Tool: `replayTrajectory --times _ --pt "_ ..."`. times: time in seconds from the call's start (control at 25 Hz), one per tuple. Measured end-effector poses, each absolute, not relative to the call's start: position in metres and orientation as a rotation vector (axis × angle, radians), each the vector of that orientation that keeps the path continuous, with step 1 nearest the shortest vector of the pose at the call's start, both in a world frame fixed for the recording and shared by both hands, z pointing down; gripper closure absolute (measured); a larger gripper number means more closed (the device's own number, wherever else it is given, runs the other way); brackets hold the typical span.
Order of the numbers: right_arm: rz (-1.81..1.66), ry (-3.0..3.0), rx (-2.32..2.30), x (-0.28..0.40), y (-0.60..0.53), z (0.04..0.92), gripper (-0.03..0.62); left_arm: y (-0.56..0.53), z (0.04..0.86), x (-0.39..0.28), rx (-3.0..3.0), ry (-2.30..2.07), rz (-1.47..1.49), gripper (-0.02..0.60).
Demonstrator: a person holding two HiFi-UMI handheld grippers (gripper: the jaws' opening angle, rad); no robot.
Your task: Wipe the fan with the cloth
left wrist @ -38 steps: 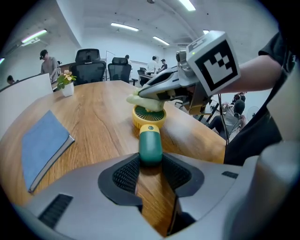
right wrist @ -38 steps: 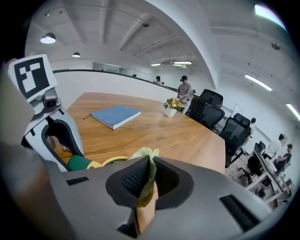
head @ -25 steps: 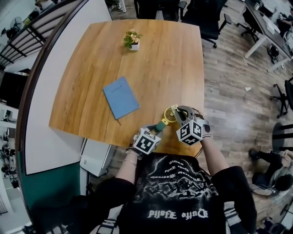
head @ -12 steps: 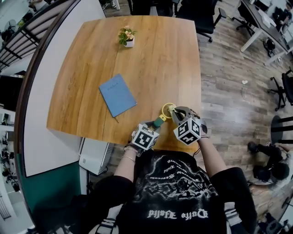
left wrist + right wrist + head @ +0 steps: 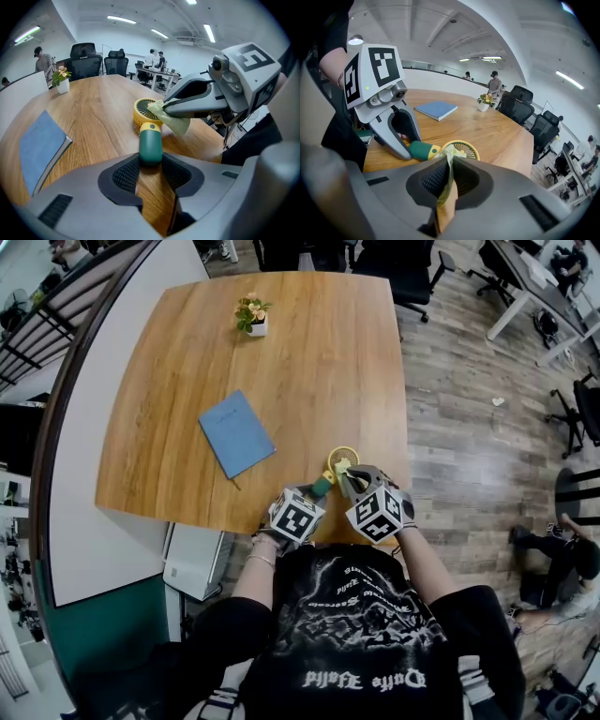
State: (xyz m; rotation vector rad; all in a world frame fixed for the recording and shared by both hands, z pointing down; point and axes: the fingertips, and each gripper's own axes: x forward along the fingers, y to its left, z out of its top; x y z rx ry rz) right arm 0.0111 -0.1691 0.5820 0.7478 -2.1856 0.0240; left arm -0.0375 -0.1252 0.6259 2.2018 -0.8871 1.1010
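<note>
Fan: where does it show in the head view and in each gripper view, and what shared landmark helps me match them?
Head view: fan lower centre, at the near edge of the table.
Left gripper view: fan at centre, green handle toward the camera.
Right gripper view: fan lower centre, handle pointing left.
Shared landmark: the blue notebook, seen in all three.

The desk (image 5: 309, 381) is viewed steeply from overhead; the fan (image 5: 149, 140) at its 5 o'clock edge is framed closely from opposite sides by both gripper views.
</note>
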Motion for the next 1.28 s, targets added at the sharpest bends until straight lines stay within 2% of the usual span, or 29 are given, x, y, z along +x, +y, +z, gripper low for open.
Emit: replayTrajectory --times 0.2,0.56,0.76,1.04,1.28 --pt "0.054 -2.204 0.742 0.001 -0.163 0.581 0.571 -0.127 0.626 -0.037 2.217 -0.899 1.095 0.411" --pt "0.323 -2.355 0.875 0.007 -0.141 0.570 0.569 -0.123 0.623 -0.039 2.180 -0.921 1.059 0.411" --pt "0.370 -2.387 0.894 0.020 -0.127 0.573 0.569 -0.126 0.617 -0.043 2.055 -0.966 0.822 0.411" --pt "0.446 -2.606 0.919 -0.005 -0.129 0.534 0.568 -0.117 0.609 -0.025 1.894 -0.810 0.499 0.413" --pt "0.315 -2.554 0.827 -0.016 -0.129 0.552 0.568 -0.103 0.598 -0.014 1.850 -0.671 0.313 0.414"
